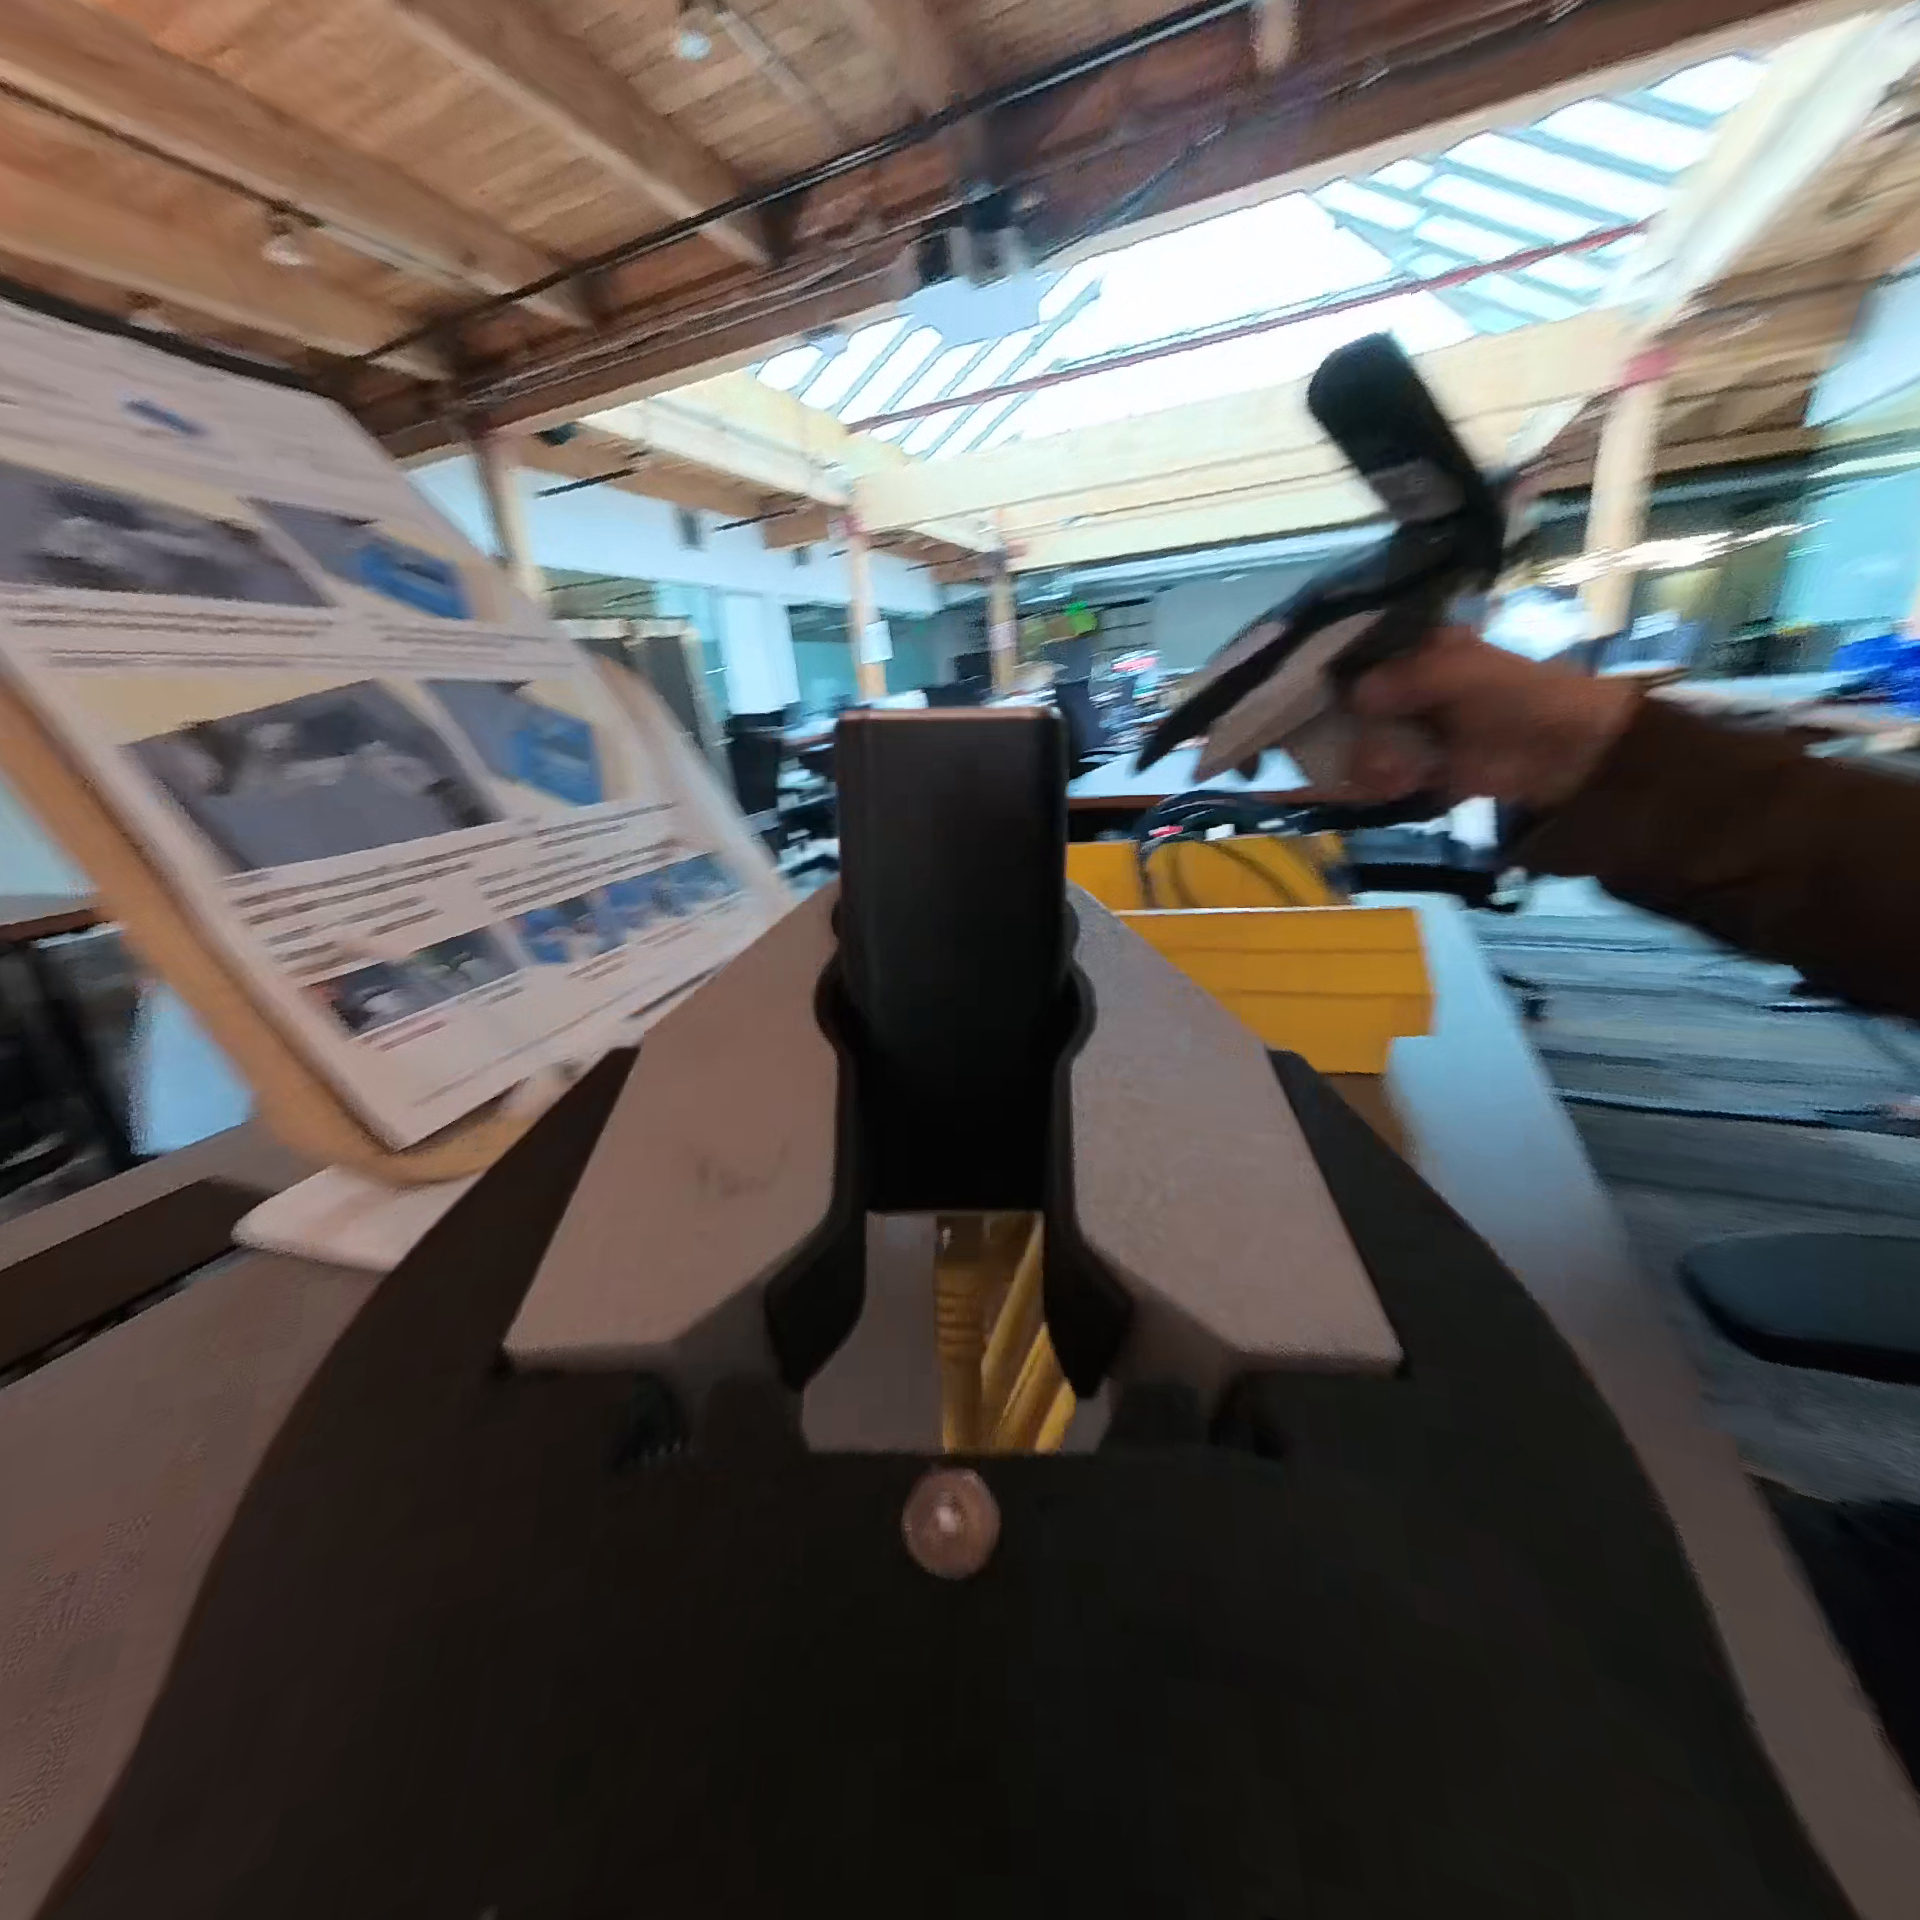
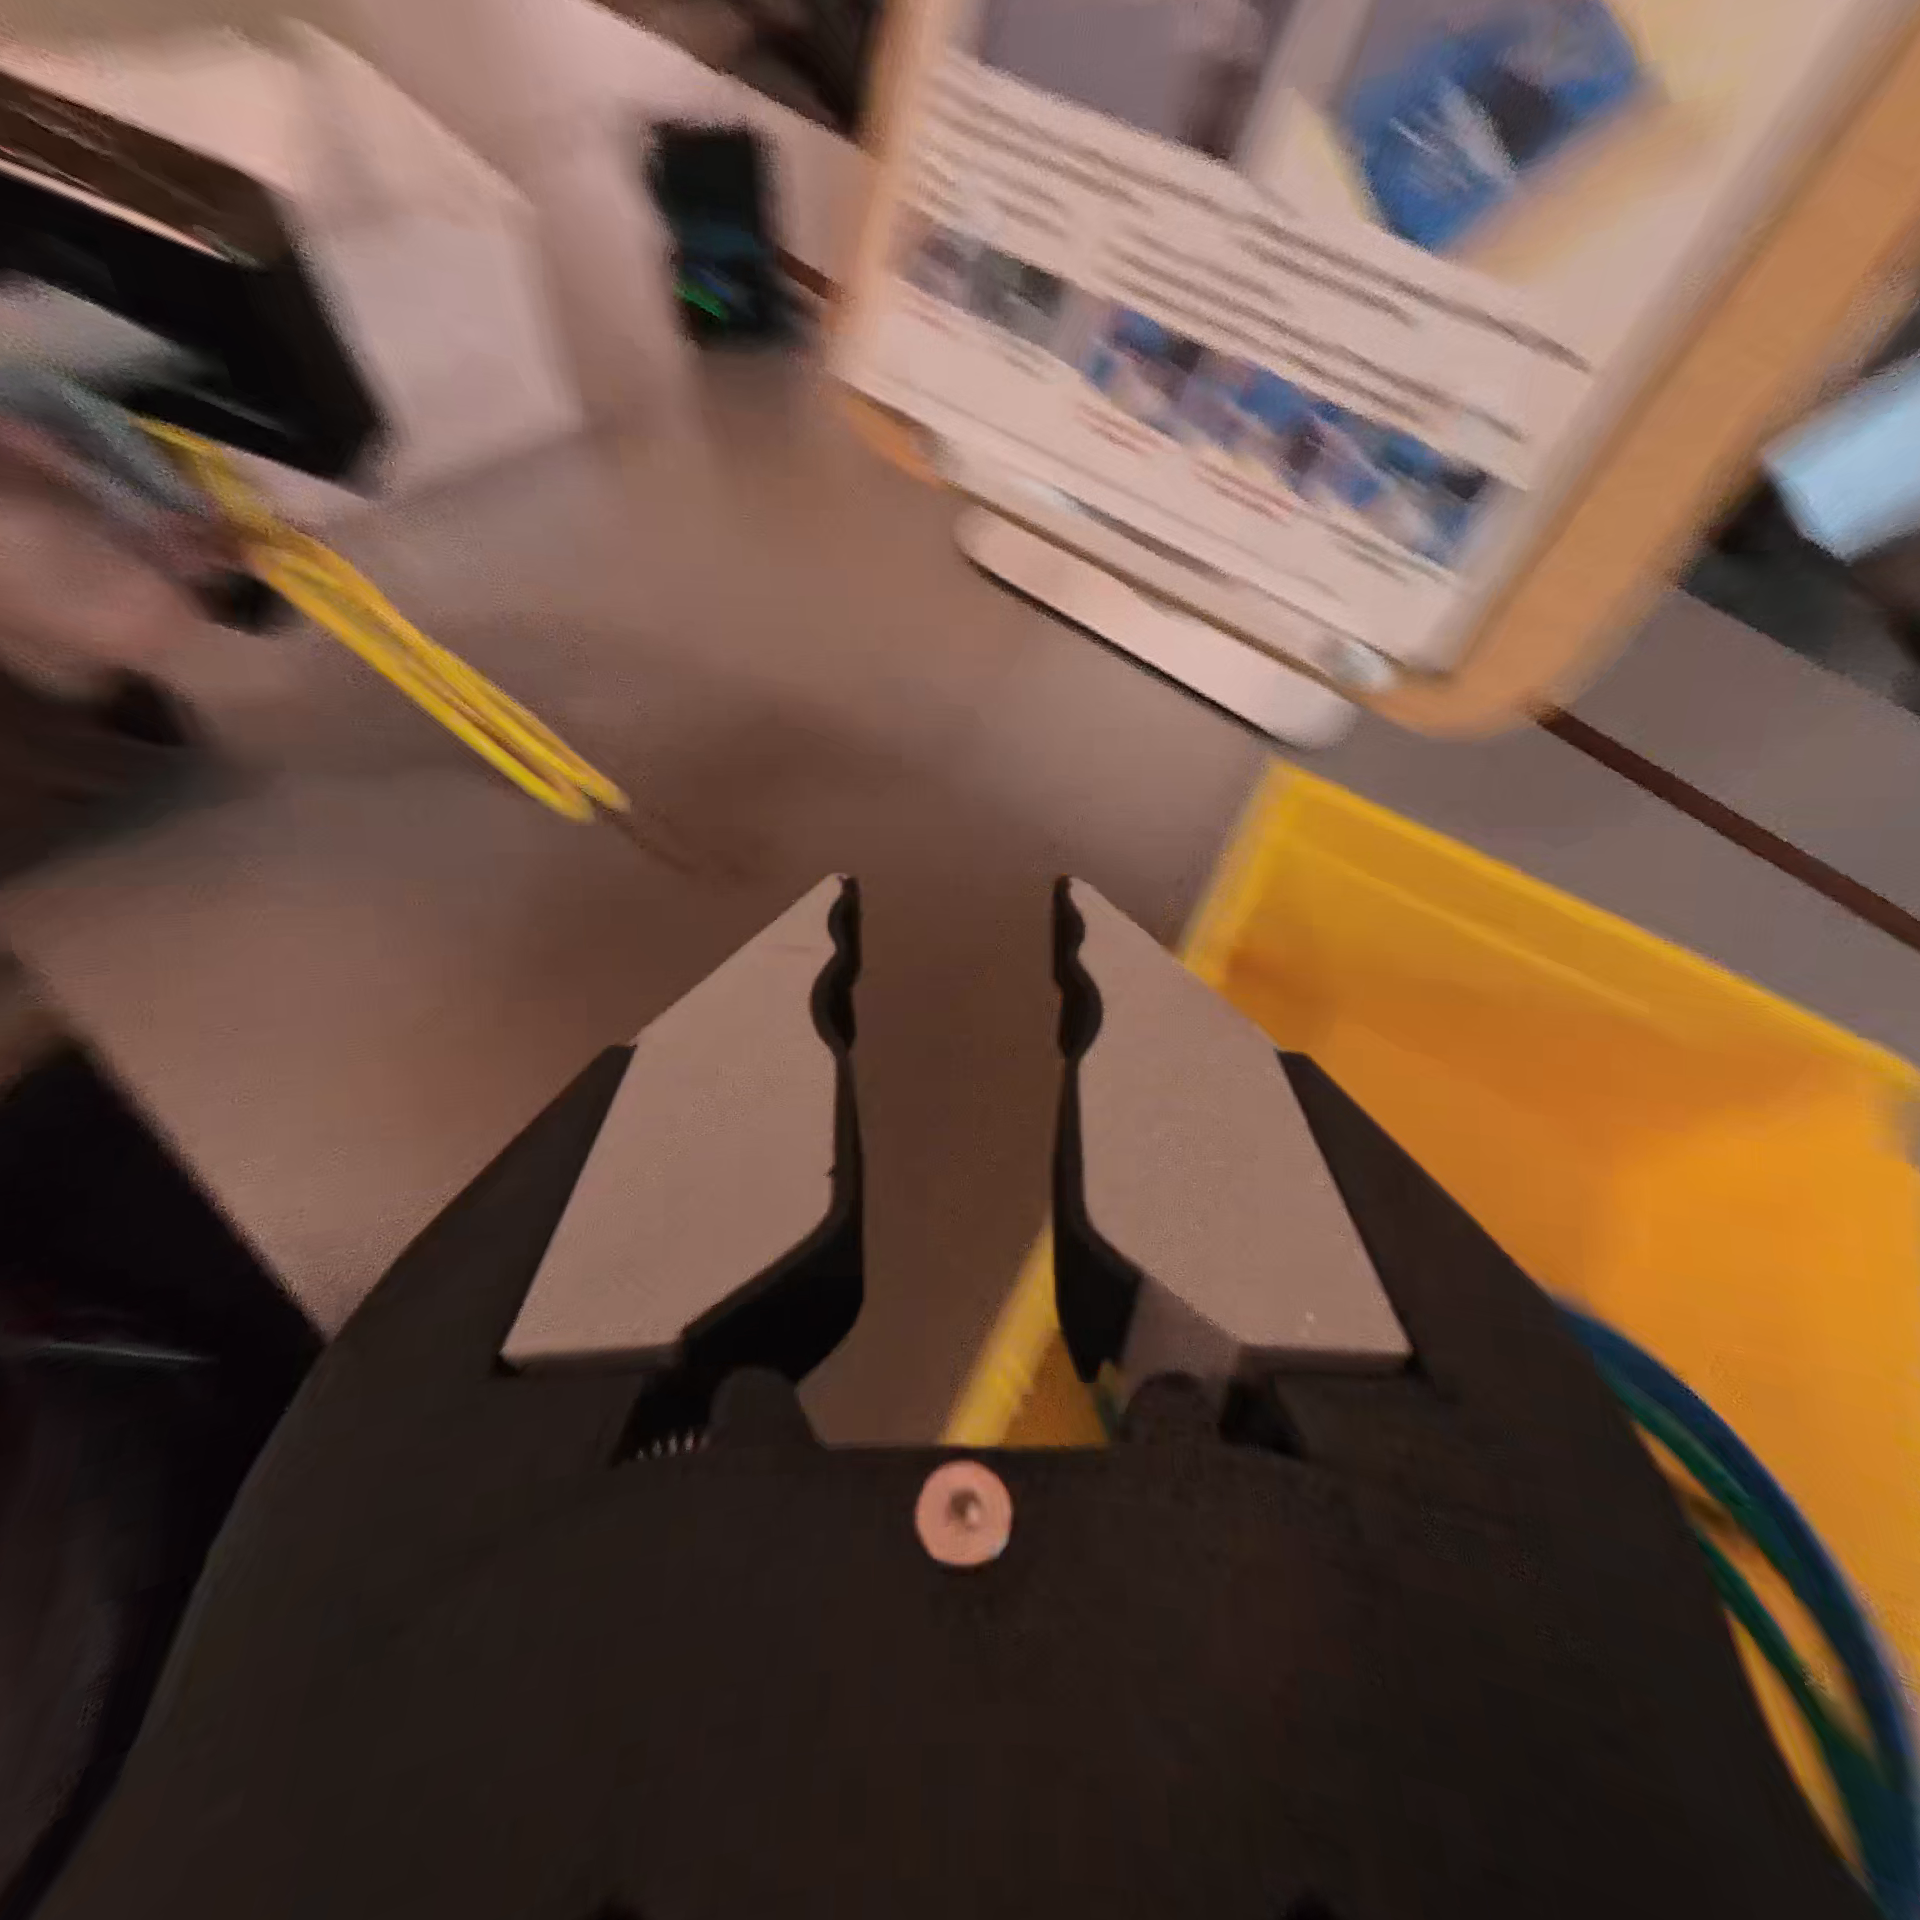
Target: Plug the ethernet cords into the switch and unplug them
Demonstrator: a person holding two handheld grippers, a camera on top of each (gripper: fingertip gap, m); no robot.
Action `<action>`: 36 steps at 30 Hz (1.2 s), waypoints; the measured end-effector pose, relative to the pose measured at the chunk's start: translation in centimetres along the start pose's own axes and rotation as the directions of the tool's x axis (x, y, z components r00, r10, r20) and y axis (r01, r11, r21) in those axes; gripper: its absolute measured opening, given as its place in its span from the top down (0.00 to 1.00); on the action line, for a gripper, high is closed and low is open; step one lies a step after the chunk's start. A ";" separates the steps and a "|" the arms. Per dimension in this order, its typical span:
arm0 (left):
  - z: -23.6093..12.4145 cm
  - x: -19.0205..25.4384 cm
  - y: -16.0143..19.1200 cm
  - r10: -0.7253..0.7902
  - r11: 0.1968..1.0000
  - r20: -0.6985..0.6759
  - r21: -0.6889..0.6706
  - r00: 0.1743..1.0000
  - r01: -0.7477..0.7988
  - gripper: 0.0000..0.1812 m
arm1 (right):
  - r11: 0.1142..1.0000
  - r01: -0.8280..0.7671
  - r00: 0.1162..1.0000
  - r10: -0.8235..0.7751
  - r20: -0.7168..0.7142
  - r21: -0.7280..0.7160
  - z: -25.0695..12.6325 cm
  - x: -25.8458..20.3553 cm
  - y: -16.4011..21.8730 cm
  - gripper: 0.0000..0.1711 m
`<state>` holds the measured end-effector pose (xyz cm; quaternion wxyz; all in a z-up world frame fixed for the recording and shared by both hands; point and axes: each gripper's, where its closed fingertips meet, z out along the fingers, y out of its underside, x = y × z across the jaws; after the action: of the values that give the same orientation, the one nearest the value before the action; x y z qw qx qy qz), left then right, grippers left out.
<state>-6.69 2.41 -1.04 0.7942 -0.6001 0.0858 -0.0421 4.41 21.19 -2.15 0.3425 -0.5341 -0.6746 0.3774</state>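
Left gripper [image 1: 951, 935] raised off the desk [image 2: 810, 644], fingers [image 1: 1174, 1122] clamped on an upright black switch [image 1: 951, 935] standing out past the tips, with yellow ethernet cords [image 1: 1003, 1340] hanging below it in the gap near the finger bases. Right gripper [image 2: 956, 894] empty, fingers [image 2: 717, 1122] partly apart over the desk beside the yellow bin [image 2: 1558, 1143]; blue and green cables [image 2: 1787, 1538] lie in the bin. Yellow cords trail blurred far left in right wrist view, well apart from the right fingers; tilted poster board [image 1: 343, 790] stands behind.
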 end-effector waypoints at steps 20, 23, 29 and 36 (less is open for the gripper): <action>0.6 -1.2 3.0 -0.403 0.915 -0.129 -0.082 0.906 0.396 0.82 | 0.959 -0.187 0.603 -0.060 0.795 0.214 14.9 -15.5 -4.3 0.85; 0.6 -0.2 3.3 -0.420 0.906 -0.176 -0.135 0.890 0.401 0.82 | 0.950 -0.149 0.655 -0.113 0.747 0.275 13.9 -15.0 -4.7 0.85; 0.6 1.1 3.3 -0.441 0.897 -0.248 -0.163 0.863 0.411 0.83 | 0.953 -0.145 0.652 -0.109 0.750 0.265 12.0 -13.9 -3.8 0.85; 0.4 0.6 4.6 -0.387 0.914 -0.181 -0.207 0.904 0.350 0.83 | 0.963 -0.178 0.669 -0.031 0.742 0.200 13.1 -13.5 -3.3 0.84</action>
<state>-6.22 3.97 -5.40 0.7035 -0.6625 0.0604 -0.2500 -5.81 5.66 -6.38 0.0904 -0.3137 -0.6782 0.6583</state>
